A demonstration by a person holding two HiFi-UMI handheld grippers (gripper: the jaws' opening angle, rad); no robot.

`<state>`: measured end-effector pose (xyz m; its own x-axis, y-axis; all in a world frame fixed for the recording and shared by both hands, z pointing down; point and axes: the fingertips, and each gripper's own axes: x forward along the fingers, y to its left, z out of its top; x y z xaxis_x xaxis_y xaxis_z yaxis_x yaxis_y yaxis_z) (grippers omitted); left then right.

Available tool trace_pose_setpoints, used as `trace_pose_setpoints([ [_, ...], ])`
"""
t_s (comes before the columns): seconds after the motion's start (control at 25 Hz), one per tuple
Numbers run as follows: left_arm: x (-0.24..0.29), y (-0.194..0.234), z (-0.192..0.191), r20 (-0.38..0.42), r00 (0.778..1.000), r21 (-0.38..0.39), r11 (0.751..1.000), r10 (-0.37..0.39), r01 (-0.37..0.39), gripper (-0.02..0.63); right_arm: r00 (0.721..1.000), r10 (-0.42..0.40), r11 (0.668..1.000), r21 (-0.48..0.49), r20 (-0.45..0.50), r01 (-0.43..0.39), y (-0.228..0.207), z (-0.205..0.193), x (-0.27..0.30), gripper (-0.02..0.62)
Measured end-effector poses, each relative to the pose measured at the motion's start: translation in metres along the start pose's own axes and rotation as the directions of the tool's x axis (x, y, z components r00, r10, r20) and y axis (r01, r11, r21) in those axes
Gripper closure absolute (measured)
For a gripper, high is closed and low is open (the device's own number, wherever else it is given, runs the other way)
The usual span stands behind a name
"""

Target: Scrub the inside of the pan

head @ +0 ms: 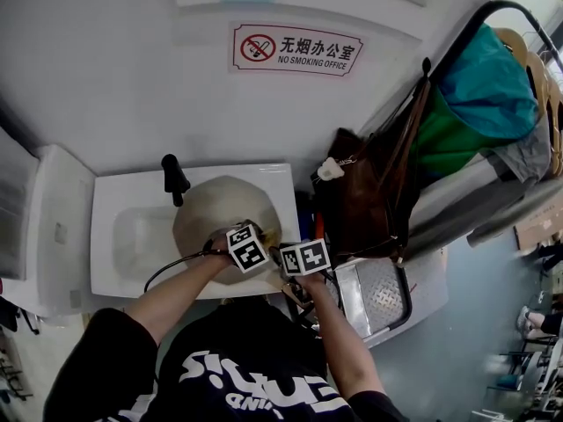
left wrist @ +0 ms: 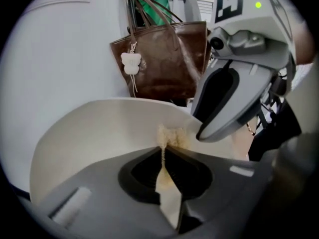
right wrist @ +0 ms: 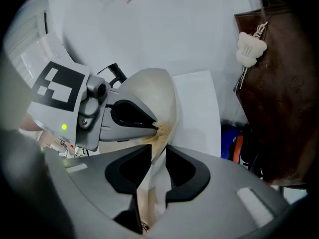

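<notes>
Pan: a cream-coloured pan [head: 209, 211] is held tilted over the white sink [head: 113, 190], just in front of the black tap [head: 174, 179]. Its hollow side is turned toward the left gripper.

Right gripper: the right gripper [right wrist: 157, 152] is clamped on the pan's wall at the rim. The jaws stand a little apart, and only the thin wall of the pan is seen between them.

Left gripper: the jaws of the left gripper [left wrist: 163, 154] are brought nearly together on a yellowish scrub pad [left wrist: 172, 135]. A thin strip of the pad is pinched between them and a fuzzy tuft sticks out past the tips.

Pad and pan: the tuft is pressed against the inner surface of the pan, close to the rim. A yellowish smear is seen on the pan around that spot.

The two grippers: the tips of the left gripper are placed just beside the jaws of the right one, on the same part of the pan. In the head view the two marker cubes are seen side by side.

Pan and sink: whether the lower edge of the pan touches the sink probably cannot be decided, because the arms cover it.

Surroundings: a brown bag [left wrist: 164, 59] is hung to the right of the sink, and a no-smoking sign [head: 297, 49] is fixed on the wall above.
</notes>
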<state>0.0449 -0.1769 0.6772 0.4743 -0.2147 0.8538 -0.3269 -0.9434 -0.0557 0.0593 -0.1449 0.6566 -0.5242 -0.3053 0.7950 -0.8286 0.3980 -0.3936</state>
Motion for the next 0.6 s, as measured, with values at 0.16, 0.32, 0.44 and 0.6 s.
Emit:
trace_pose_setpoints([
  [0.16,0.000,-0.015,-0.007,0.012,0.999,-0.052,0.997,-0.052,0.052,0.586,1.000,-0.004,1.000,-0.001,0.007,0.004,0.000,0.000,-0.001,0.499],
  [0.32,-0.002,-0.029,-0.017,0.011,0.996,-0.065,0.994,-0.089,0.090,0.587,1.000,-0.005,1.000,-0.001,0.007,0.005,-0.001,0.000,-0.001,0.500],
  [0.44,-0.003,-0.037,-0.027,-0.008,0.994,-0.064,0.992,-0.110,0.110,0.588,1.000,-0.005,1.000,-0.005,0.007,0.005,0.000,0.000,-0.001,0.500],
  [0.6,-0.002,-0.044,-0.045,-0.061,0.988,-0.047,0.989,-0.145,0.142,0.588,1.000,-0.011,1.000,-0.002,0.002,0.011,-0.001,-0.001,-0.001,0.500],
])
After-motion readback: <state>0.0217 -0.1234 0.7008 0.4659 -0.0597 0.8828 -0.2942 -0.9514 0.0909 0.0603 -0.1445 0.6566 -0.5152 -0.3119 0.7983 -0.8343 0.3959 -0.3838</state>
